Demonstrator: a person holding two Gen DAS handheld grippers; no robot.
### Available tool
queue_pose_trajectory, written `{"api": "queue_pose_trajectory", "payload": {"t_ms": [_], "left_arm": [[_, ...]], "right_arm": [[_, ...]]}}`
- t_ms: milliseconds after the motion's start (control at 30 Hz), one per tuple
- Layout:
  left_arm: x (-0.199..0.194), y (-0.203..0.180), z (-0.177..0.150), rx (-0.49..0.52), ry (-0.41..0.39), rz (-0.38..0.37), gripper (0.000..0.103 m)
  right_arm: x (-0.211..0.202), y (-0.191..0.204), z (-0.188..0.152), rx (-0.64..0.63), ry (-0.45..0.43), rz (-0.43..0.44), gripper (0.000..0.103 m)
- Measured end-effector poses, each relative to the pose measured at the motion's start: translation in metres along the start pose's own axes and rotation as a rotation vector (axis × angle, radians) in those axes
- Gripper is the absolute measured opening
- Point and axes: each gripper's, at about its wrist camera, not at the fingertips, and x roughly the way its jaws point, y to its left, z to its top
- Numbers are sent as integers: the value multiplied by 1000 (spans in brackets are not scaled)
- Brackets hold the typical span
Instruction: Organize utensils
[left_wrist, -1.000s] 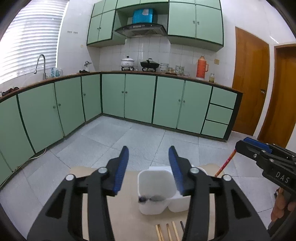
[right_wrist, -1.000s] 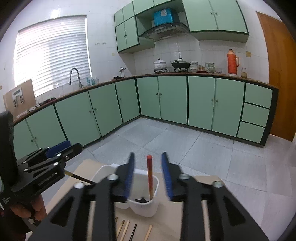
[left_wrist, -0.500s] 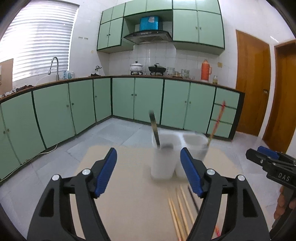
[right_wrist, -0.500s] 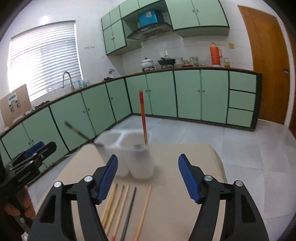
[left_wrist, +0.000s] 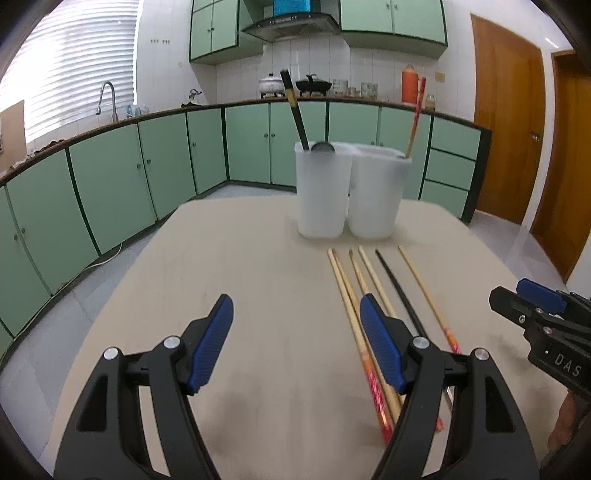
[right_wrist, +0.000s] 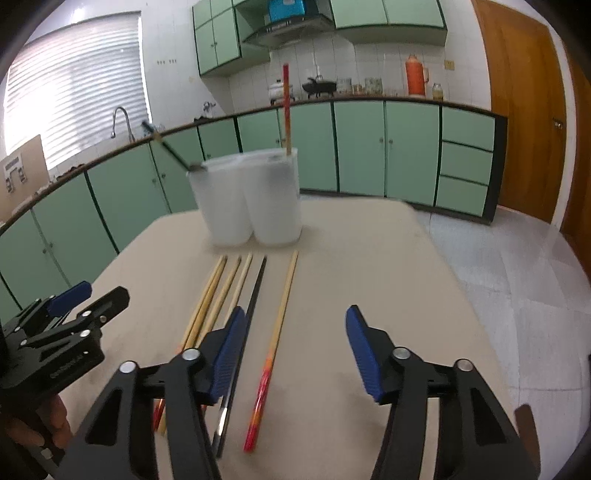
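Observation:
A white two-compartment holder (left_wrist: 347, 192) (right_wrist: 251, 199) stands at the far middle of the beige table (left_wrist: 240, 258). A black chopstick (left_wrist: 295, 110) leans in its left compartment, and a red-topped one (right_wrist: 286, 110) stands in the right. Several chopsticks lie in a row before the holder: wooden ones (left_wrist: 347, 291) (right_wrist: 218, 291), a black one (left_wrist: 399, 291) (right_wrist: 255, 295) and a red-ended one (right_wrist: 280, 317). My left gripper (left_wrist: 295, 306) hangs open and empty, low over the table, left of the row. My right gripper (right_wrist: 295, 317) is closing above the red-ended chopstick, pads apart from it.
Each gripper shows at the other's side: the right gripper (left_wrist: 535, 310) and the left gripper (right_wrist: 85, 306), with a hand (right_wrist: 37, 432) on its grip. Green cabinets (left_wrist: 110, 177) and tiled floor (right_wrist: 517, 258) surround the table; its right edge runs close to my right gripper.
Both grippers let go of the chopsticks they held in the holder, opened wider, then pulled back and sank to just above the table. The holder now sits farther off.

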Motion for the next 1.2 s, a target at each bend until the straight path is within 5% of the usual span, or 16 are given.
{"api": "queue_pose_trajectory", "payload": {"t_ms": [567, 867, 1033, 1200], "left_arm": [[-10, -4, -31, -32, 118, -13, 69], [-3, -7, -43, -46, 182, -18, 66], [-3, -9, -43, -44, 184, -25, 66], [-2, -17, -43, -15, 191, -50, 66]], "right_arm": [[-5, 22, -50, -43, 134, 27, 31], [-1, 27, -56, -64, 165, 12, 23], [0, 26, -56, -67, 167, -4, 8], [0, 22, -55, -54, 170, -3, 7]]}}
